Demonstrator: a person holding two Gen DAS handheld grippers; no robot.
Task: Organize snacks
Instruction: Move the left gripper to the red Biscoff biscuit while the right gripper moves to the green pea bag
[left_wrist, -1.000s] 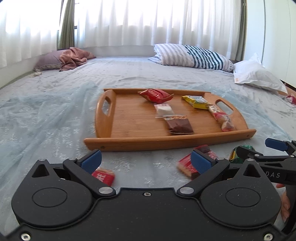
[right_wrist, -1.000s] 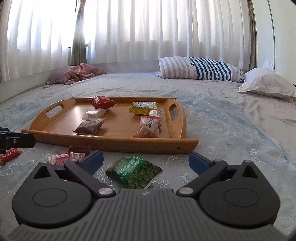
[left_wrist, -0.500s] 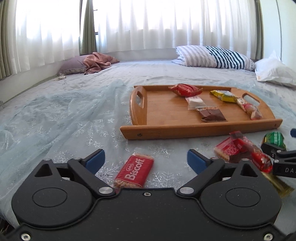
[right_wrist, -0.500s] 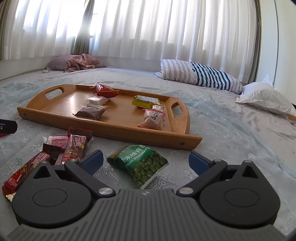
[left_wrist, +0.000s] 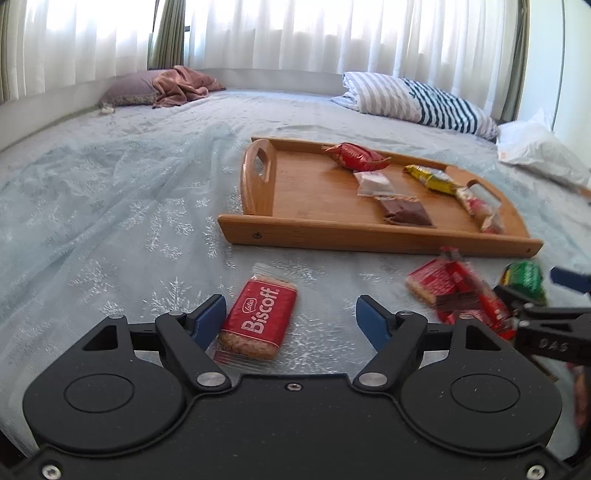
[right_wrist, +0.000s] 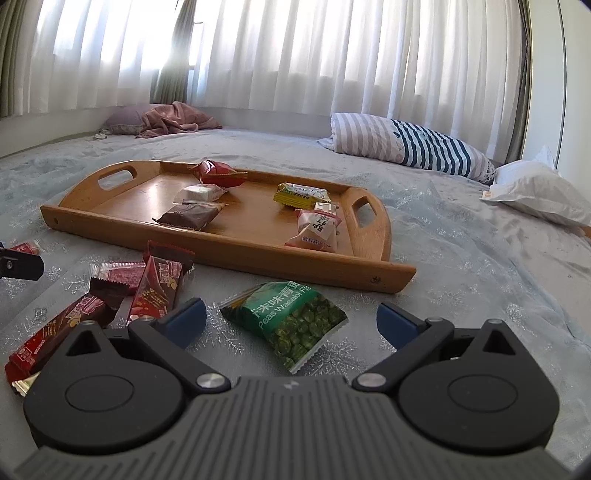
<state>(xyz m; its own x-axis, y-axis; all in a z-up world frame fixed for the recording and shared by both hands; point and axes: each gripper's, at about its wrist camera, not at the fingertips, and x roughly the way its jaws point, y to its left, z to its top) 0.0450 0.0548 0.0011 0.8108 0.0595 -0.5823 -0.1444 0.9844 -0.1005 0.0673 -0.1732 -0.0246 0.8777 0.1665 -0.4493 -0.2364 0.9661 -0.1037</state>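
On the bed, a wooden tray is placed, and five wrapped snacks are seen inside it: a red one, a white one, a brown one, a yellow one and a pink-white one near the right handle. In front of the tray, on the cover, more snacks are scattered. A Biscoff biscuit lies between the blue pads of the left gripper; its jaws are closing, but the pads are not yet pressed on the packet. A small heap of red bars lies between the two tools. A green pea bag is found between the fingers of the right gripper, whose jaws are held wide apart and touch nothing. Behind the tray, a striped pillow and a white pillow are seen under the curtains.
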